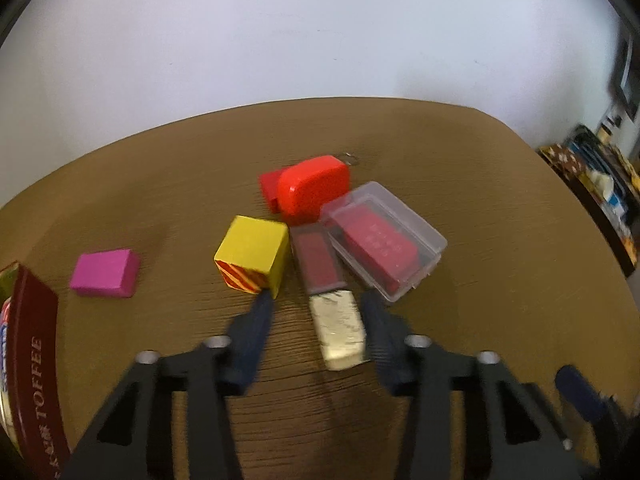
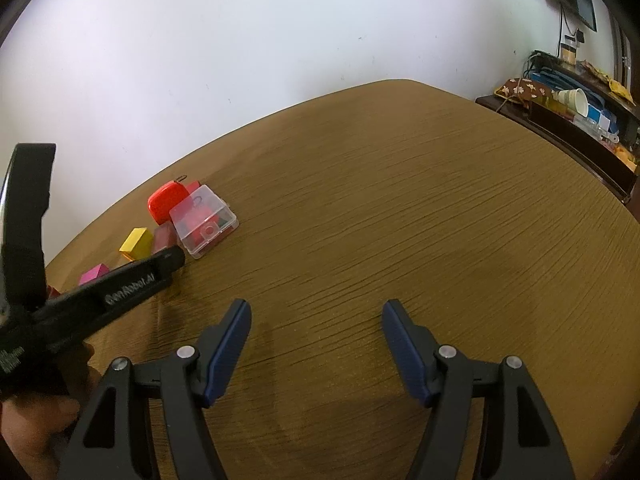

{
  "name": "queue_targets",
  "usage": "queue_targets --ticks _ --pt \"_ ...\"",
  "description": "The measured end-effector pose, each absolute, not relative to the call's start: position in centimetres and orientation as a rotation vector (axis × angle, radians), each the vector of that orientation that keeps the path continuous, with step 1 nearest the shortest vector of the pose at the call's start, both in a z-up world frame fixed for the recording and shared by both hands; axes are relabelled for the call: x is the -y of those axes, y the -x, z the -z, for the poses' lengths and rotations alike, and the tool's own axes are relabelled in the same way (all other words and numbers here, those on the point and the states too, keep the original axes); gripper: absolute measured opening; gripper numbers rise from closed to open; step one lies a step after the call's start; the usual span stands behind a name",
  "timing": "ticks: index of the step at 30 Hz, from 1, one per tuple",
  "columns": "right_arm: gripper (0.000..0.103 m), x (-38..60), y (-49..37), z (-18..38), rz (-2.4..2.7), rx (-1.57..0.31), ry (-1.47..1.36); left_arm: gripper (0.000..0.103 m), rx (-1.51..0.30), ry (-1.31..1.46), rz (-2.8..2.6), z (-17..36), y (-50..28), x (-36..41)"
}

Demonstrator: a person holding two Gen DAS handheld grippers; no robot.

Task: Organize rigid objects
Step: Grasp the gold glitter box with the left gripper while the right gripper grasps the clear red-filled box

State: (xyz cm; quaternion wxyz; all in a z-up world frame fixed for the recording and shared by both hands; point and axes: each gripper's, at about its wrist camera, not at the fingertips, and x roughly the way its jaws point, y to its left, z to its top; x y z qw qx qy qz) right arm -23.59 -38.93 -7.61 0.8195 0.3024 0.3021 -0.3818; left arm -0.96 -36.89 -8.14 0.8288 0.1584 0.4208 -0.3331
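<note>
Brown wood-grain table [image 2: 400, 220] fills lower half of both views. Plain white wall [image 2: 240, 40] behind it, upper part of frame. Far right: dark shelf [image 2: 568, 136] w/ clutter: paper cup [image 2: 574, 101] on its side, flower-print brown cloth [image 2: 520, 89], blue items. Upper right corner: dark screen [image 2: 584, 2] on wall, cable hanging below it.

The right claw [image 2: 316, 312] is held open over bare bench [image 2: 400, 220]. At the left, the left claw [image 2: 170, 258] is seen beside a clear box [image 2: 204, 222].
</note>
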Motion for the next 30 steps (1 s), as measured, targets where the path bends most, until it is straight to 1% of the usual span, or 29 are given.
queue_targets --ticks 1,3,5,13,19,26,30 --pt "0.07 38.9 23.6 7.6 0.813 -0.642 -0.647 0.026 -0.878 -0.366 0.704 8.4 1.2 37.1" --pt "0.07 38.9 23.7 7.6 0.812 -0.638 -0.65 0.019 -0.86 -0.376 0.728 8.3 1.6 37.2" --pt "0.07 39.0 23.7 7.7 0.811 -0.634 -0.655 0.017 -0.857 -0.383 0.751 8.3 1.5 37.0" --pt "0.07 39.1 24.0 7.6 0.807 -0.625 -0.665 0.017 -0.862 -0.366 0.769 8.1 1.6 33.8" --pt "0.07 39.0 23.7 7.6 0.816 -0.64 -0.651 0.017 -0.893 -0.283 0.738 8.2 1.2 30.6" --pt "0.072 39.0 23.6 7.4 0.806 -0.642 -0.645 0.017 -0.895 -0.258 0.705 8.2 1.2 29.0" --pt "0.072 39.5 21.7 6.8 0.678 -0.643 -0.625 0.017 -0.905 -0.226 0.69 8.3 1.1 28.8"
